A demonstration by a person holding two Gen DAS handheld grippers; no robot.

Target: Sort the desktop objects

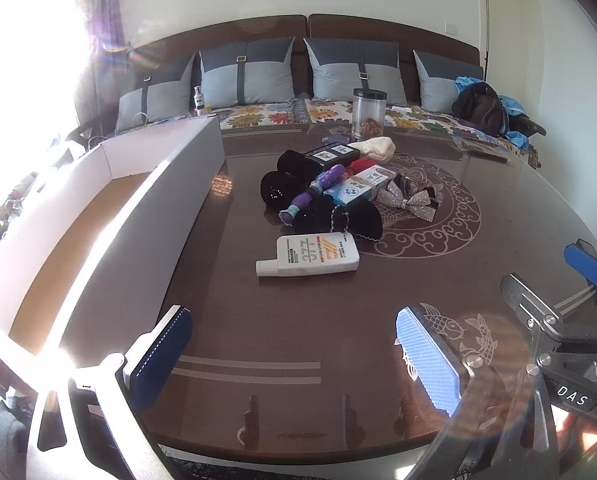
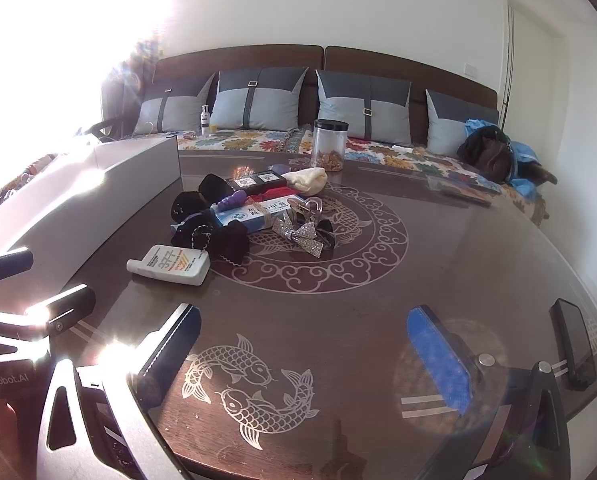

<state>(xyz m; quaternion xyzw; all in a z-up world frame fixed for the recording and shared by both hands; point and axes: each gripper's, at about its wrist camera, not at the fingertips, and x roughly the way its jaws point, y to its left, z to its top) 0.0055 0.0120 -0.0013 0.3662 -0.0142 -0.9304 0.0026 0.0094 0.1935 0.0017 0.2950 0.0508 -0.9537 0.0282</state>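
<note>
A pile of small things lies mid-table: a white bottle (image 1: pixel 308 254) (image 2: pixel 170 266) lying flat nearest me, black velvet bows (image 1: pixel 358 218) (image 2: pixel 230 240), a purple toy (image 1: pixel 318 188), a blue-and-white carton (image 1: pixel 358 188) (image 2: pixel 254 212), a black box (image 1: pixel 330 154) and a silver glitter bow (image 1: pixel 412 200) (image 2: pixel 302 236). My left gripper (image 1: pixel 294 356) hovers open over bare table in front of the bottle. My right gripper (image 2: pixel 304 354) is open too, above the fish inlay. Both hold nothing and stand side by side.
A long white open box (image 1: pixel 138 220) (image 2: pixel 98 200) runs along the table's left side. A clear jar (image 1: pixel 368 114) (image 2: pixel 329 144) stands at the far edge. A dark phone (image 2: pixel 574 344) lies at the right. A sofa with cushions is behind the table.
</note>
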